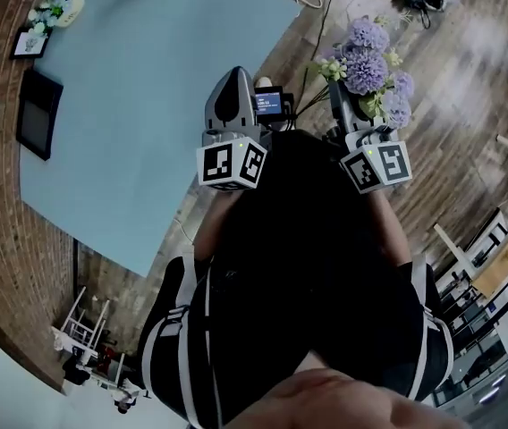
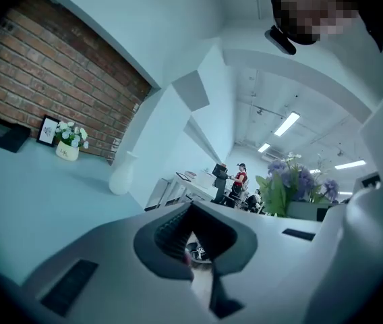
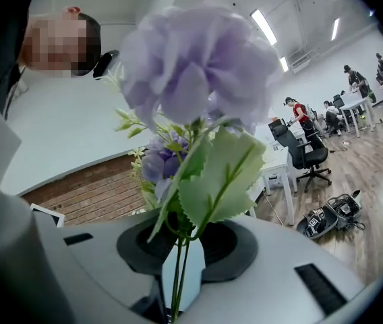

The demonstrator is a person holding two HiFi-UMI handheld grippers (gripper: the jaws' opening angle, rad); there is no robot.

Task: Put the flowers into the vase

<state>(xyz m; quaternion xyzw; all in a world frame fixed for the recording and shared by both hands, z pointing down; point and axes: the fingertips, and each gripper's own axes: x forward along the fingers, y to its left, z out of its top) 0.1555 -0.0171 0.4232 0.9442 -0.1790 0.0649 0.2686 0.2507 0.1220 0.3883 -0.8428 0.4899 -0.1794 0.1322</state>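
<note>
From the head view, I see the pale blue desk filling the upper left, with wooden floor to its right. My left tool hangs over the desk's right edge, its marker cube facing up at me. My right tool is just beside it over the floor and carries the flowers, a purple bunch with green leaves that rises from its tip. At the far left of the desk lie a flat black slab, a small picture frame and a little pot of white blooms, all well apart from both tools.

In the left gripper view, the left tool's jaws stand pressed nearly together, with only a thin slit between them and nothing in it. Ahead, a white vase stands upright on the far end of the desk, near the corner where a brick wall ends. The pot and the frame sit against that wall, to the vase's left. The purple bunch shows at the right edge of this view.

In the right gripper view, the right tool's jaws pinch the thin green stems low down. A broad leaf and a large lilac head rise straight above the jaws and fill the middle of the view. Behind them I see an office chair beside a white table.
</note>
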